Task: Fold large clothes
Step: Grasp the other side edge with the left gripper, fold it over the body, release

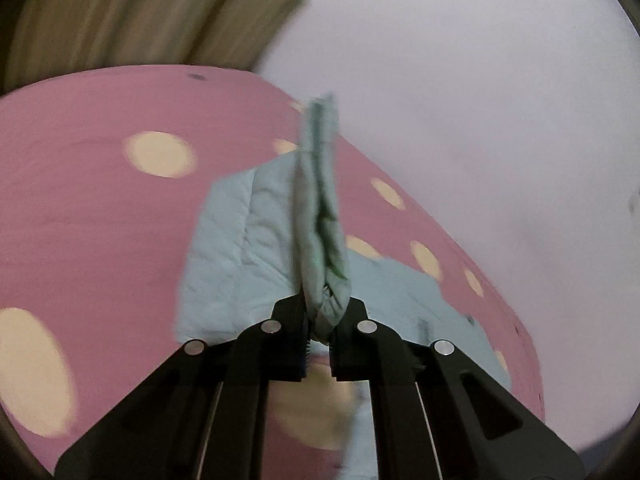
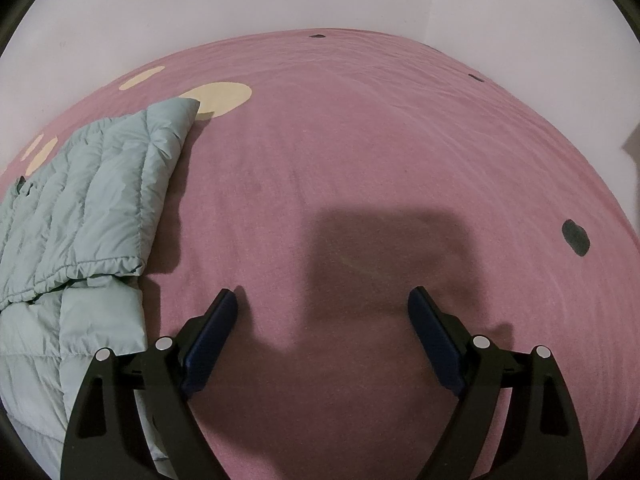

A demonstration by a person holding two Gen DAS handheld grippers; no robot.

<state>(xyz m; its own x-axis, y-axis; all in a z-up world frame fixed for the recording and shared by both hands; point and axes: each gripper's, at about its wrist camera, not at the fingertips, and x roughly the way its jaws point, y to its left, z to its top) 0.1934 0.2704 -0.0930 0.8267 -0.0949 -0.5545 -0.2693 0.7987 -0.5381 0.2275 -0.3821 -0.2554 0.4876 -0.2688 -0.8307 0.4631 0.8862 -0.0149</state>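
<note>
A pale teal quilted jacket lies on a pink bedspread with cream dots. My left gripper is shut on a bunched edge of the jacket and holds a strip of it lifted above the rest. The view is blurred. In the right wrist view the jacket lies partly folded at the left. My right gripper is open and empty, low over the bare bedspread just right of the jacket.
A white wall runs along the far side of the bed, and a beige curtain hangs at upper left. Dark spots mark the bedspread at right. The wall corner stands behind the bed.
</note>
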